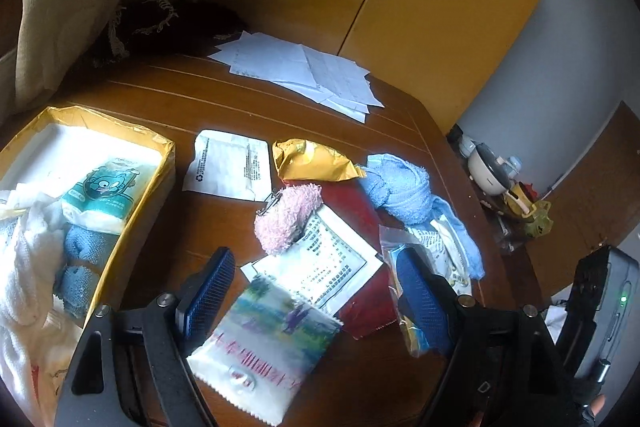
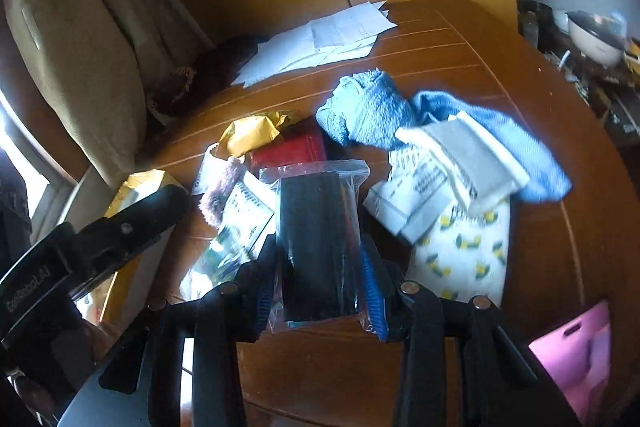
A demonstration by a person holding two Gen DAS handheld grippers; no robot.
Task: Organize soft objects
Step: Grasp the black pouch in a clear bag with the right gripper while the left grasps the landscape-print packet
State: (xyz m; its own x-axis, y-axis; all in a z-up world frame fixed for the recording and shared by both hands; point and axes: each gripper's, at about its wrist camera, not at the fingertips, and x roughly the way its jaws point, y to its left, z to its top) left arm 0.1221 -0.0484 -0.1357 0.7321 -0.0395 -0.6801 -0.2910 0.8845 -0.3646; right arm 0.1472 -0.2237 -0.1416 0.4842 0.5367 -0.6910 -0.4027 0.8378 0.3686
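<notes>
Left gripper [image 1: 316, 297]: jaws stand wide apart, nothing pinched. Left of its left finger [image 1: 208, 291] sits the yellow-walled box [image 1: 168, 163], already holding a white cloth [image 1: 24, 267], blue knitted rolls [image 1: 86, 247] and a packet with a blue cartoon face [image 1: 104, 191]. Between the two fingers, on the wooden table [image 1: 192, 99], lies a colourful printed sachet [image 1: 264, 351]; the pads do not touch it. Just ahead of the gap: a white printed leaflet [image 1: 328, 259] over a dark red sheet [image 1: 368, 311], then a pink fuzzy roll [image 1: 286, 217]. Further ahead, a white pouch [image 1: 230, 167] and a crumpled yellow wrapper [image 1: 312, 159]. Ahead and right of the right finger, a light blue towel [image 1: 400, 191].

Right gripper [image 2: 320, 287]: jaws partly drawn in, clamped on a clear plastic bag with a dark block inside [image 2: 318, 243]; both pads press its sides. The bag stands between the fingers, lifted over the table edge. Right of it, a white lemon-print cloth [image 2: 464, 255] and folded white packets [image 2: 440, 179], half covered by the blue towel. Far ahead of both grippers, loose white papers [image 1: 304, 71].
</notes>
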